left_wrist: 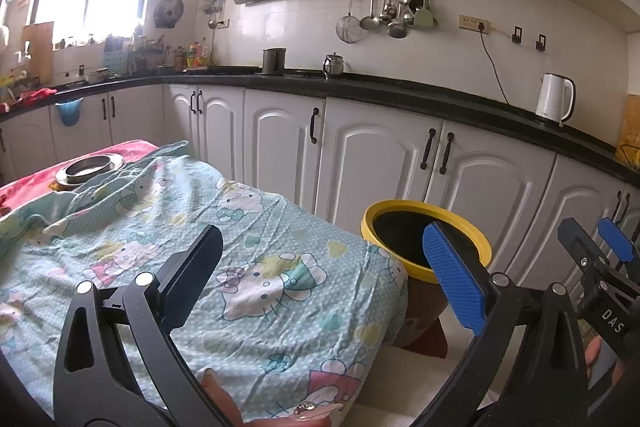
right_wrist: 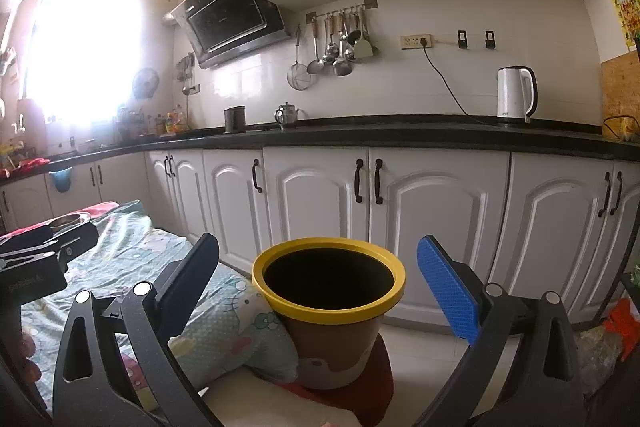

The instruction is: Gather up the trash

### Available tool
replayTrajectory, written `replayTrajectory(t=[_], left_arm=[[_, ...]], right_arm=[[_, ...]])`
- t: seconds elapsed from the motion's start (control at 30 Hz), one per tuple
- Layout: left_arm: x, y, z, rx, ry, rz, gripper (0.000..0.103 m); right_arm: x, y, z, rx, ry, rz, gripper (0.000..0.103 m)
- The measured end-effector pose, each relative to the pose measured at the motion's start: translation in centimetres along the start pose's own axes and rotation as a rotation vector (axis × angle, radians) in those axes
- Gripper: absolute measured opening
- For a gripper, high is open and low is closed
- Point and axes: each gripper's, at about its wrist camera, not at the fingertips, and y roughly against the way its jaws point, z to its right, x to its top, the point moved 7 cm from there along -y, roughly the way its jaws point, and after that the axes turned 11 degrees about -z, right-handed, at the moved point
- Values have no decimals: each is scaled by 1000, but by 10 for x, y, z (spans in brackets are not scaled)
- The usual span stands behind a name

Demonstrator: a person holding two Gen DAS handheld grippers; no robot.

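Note:
A brown trash bin with a yellow rim stands on a red stool beside the table; it also shows in the left wrist view. My right gripper is open and empty, held just in front of and above the bin's mouth. My left gripper is open and empty above the table's right end, over the Hello Kitty cloth. The right gripper shows at the right edge of the left wrist view. No loose trash is visible on the cloth.
A metal bowl sits at the table's far end on a pink cloth. White cabinets with a black counter run behind. A white kettle, a teapot and a dark pot stand on the counter.

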Motion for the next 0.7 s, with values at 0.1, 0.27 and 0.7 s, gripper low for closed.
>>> replayTrajectory(t=[0.1,0.27,0.7], left_arm=[[1,0,-1,1,2,2,92],[1,0,-1,4,2,4,92],[1,2,0,4,2,7,92]], right_arm=[[0,0,0,1,0,1,97],[1,0,0,3,1,1,97],[0,0,-1,3,1,2,97]])
